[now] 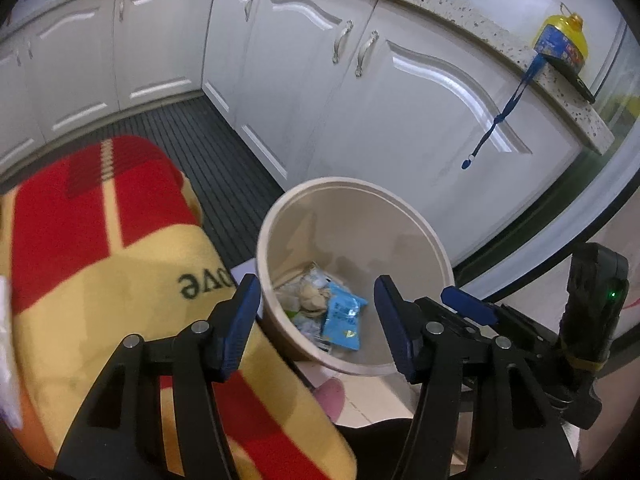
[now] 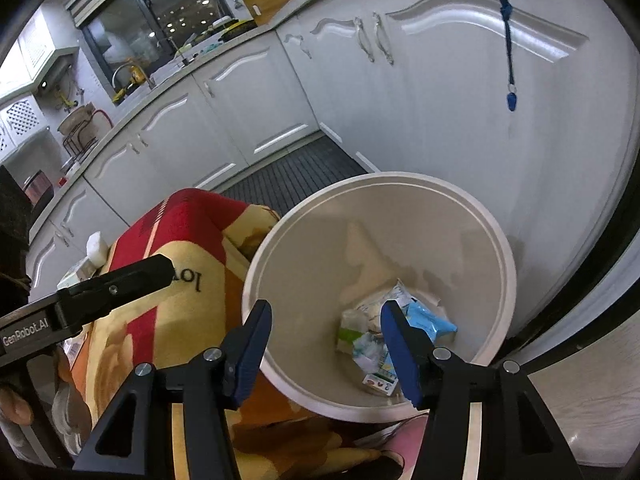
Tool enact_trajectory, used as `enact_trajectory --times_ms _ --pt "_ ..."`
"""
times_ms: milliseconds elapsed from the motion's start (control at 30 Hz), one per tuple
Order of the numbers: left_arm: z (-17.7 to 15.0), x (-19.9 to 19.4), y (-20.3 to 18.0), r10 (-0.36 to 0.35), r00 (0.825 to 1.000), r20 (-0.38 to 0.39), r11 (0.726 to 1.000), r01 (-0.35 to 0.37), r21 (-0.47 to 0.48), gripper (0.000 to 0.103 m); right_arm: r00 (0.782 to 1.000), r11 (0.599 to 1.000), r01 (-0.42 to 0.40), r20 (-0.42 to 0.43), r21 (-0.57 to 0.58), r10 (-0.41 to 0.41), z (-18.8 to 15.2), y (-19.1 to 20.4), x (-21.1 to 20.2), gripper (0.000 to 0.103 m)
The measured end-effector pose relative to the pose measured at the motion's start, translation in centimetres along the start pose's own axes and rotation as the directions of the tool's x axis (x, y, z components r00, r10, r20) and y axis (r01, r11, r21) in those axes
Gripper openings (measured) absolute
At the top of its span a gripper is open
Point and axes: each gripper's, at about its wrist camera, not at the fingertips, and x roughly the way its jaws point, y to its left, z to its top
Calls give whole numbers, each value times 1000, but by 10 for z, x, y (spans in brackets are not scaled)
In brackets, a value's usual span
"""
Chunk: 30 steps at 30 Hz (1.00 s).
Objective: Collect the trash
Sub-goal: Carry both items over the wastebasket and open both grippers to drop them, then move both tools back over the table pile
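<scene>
A beige round trash bin (image 1: pixel 404 216) stands on the floor by the white cabinets; it also shows in the right wrist view (image 2: pixel 316 248). Inside lie a blue wrapper (image 1: pixel 342 314) (image 2: pixel 434 322), crumpled paper (image 1: pixel 314 300) and small cartons (image 2: pixel 352 332). My left gripper (image 1: pixel 316 324) is open and empty, held above the bin's near rim. My right gripper (image 2: pixel 326 348) is open and empty above the bin; it also shows at the right of the left wrist view (image 1: pixel 468 300).
A red and yellow blanket (image 1: pixel 100 260) (image 2: pixel 176 280) covers a surface left of the bin. White cabinet doors (image 1: pixel 400 112) stand behind it. A blue lanyard (image 1: pixel 504 112) (image 2: pixel 508 40) hangs from the counter. A dark ribbed mat (image 1: pixel 216 152) lies on the floor.
</scene>
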Motion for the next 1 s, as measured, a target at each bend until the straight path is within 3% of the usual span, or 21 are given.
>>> enact_trajectory --times_ms 533,1000 --pt "-11 -33 21 76 995 59 996 -74 -39 58 1000 999 3 26 -36 -2 -2 28 -9 61" --pt "-34 -74 47 191 976 100 980 -185 -71 58 998 997 -36 47 -73 39 -5 68 -18 67"
